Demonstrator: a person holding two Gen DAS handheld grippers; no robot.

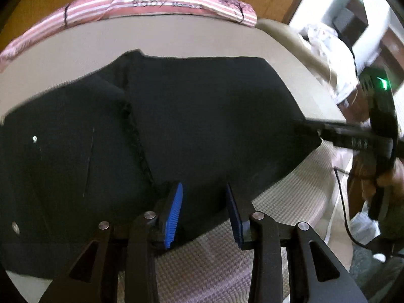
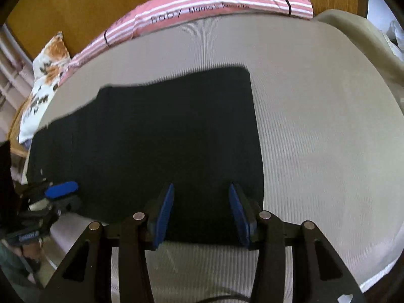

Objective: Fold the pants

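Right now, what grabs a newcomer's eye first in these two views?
The black pants dominate, spread flat across the grey mattress. Both blue-padded tools sit open at the near hem: the left tool and the right tool. Behind, a pink striped pillow lies along the wooden headboard.

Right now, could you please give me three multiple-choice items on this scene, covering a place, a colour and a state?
1. Where does the pink striped pillow lie?
A. at the mat's far edge
B. on the pants
C. between the right gripper's fingers

2. What colour are the pants?
A. white
B. black
C. pink

3. How is the right gripper?
A. open
B. shut
C. out of view

A: the pillow lies along the far edge of the beige mat.
B: the cloth is black throughout.
A: a wide gap separates its blue pads.
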